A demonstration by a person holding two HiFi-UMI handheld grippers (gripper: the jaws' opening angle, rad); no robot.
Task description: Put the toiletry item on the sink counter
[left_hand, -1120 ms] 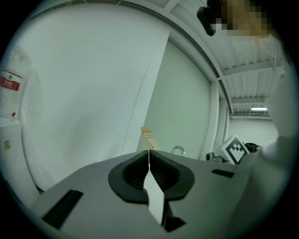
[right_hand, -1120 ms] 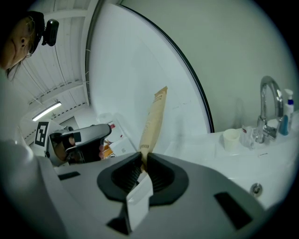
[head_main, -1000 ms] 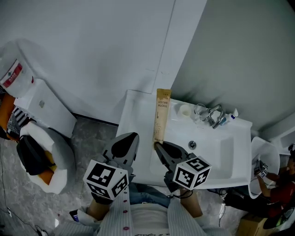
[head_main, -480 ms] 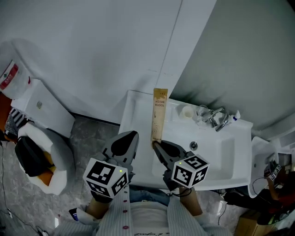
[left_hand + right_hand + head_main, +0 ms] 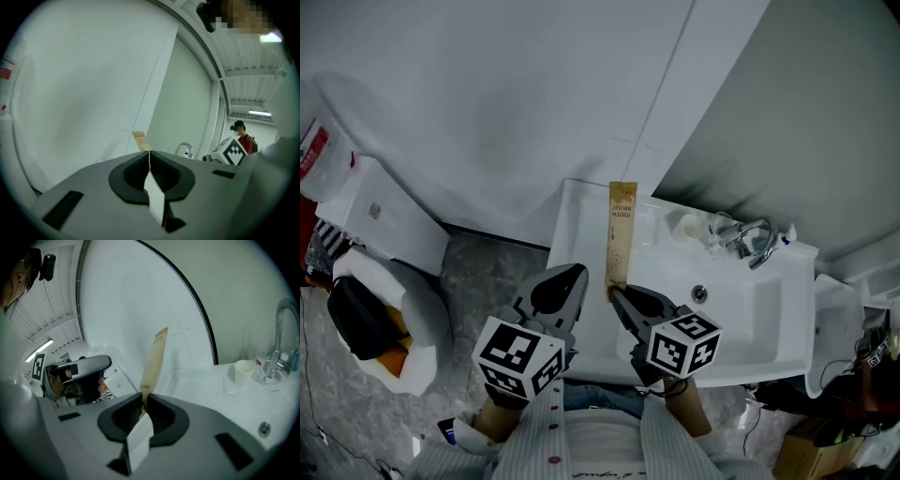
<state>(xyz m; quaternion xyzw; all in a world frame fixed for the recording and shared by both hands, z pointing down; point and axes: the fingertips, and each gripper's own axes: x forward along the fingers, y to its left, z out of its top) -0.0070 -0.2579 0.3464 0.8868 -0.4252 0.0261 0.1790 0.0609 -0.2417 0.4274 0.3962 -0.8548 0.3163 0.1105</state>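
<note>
Over the white ceramic sink counter [image 5: 574,246], my right gripper [image 5: 616,292] clamps the long tan cardboard toothbrush box [image 5: 620,234]; my left gripper [image 5: 577,273] is closed, empty. Setting it down remains.

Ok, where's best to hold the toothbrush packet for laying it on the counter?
I'd say its near short end, pinched across the flat faces from the front, as the right tongs have it. The toothbrush packet is long, thin and flat, so its length is free to lie along the sink counter.
</note>
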